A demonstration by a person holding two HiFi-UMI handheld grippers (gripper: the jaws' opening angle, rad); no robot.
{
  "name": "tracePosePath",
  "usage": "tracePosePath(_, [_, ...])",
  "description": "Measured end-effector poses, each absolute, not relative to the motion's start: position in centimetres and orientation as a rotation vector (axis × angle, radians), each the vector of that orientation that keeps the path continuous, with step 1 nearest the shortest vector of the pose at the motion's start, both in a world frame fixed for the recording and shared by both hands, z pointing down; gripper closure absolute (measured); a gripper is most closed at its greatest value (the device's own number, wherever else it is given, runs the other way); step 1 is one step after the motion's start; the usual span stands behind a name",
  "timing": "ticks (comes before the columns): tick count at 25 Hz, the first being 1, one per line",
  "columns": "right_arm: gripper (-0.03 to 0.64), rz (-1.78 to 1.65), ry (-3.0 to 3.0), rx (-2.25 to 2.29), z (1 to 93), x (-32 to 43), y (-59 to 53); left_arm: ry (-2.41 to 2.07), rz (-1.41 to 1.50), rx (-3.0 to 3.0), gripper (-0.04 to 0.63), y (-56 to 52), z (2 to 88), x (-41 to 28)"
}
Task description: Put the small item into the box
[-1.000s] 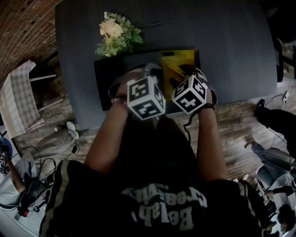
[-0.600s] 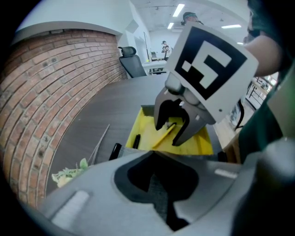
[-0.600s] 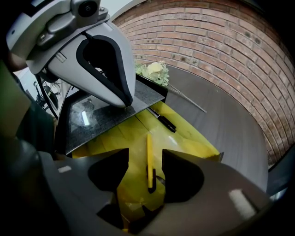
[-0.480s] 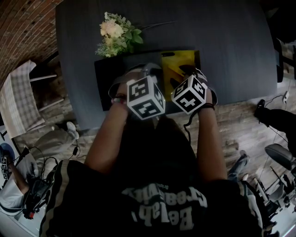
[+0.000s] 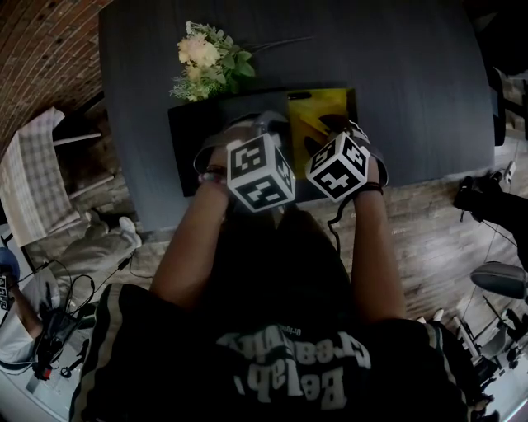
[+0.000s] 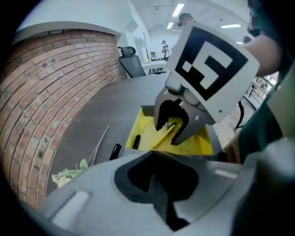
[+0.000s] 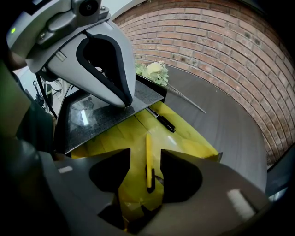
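Hand-held gripper (image 7: 126, 104) on lid (image 7: 103, 116), pen (image 7: 162, 120) alongside

The head view was dim and underexposed. The dark table (image 5: 396, 74) and the black shirt (image 5: 280, 330) lost nearly all detail, and only the pale flowers (image 5: 206, 58) at far left stood out. The left gripper view was brighter, lit by ceiling strip lights (image 6: 177, 9) in the far room. Its near foreground was soft and out of focus. In the right gripper view the yellow box (image 7: 184, 138) looked vivid, and a pale glare lay on the dark lid (image 7: 106, 115). Wide-angle distortion curved the brick wall (image 7: 221, 55), and both gripper views had black corners.
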State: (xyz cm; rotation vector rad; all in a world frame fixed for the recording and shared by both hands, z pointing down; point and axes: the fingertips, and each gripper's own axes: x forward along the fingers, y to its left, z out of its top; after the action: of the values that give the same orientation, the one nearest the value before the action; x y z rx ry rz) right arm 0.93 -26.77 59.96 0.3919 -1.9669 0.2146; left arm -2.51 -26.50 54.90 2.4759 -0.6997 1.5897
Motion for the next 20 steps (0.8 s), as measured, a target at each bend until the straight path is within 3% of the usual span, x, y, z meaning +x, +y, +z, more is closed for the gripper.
tracePosePath(6, [0.421, 0.205, -1.961, 0.399, 59.9, 1.1, -26.8, -0.697, 1.585, 2.475, 0.594, -26.4, 54.9, -2.5])
tracePosePath(12, [0.477, 0.181, -1.949, 0.423, 59.7, 1.3, -27.2, -0.694, 1.584, 2.473, 0.594, -26.3, 54.8, -2.6])
tracePosePath(14, [0.609, 0.182, -1.963, 0.468, 59.3, 1.3, -27.7, -0.696, 1.582, 2.471, 0.594, -26.3, 54.8, -2.7])
tracePosePath(20, [0.611, 0.195, -1.961, 0.496, 59.0, 1.4, -28.2, -0.693, 1.577, 2.472, 0.594, -26.3, 55.0, -2.8])
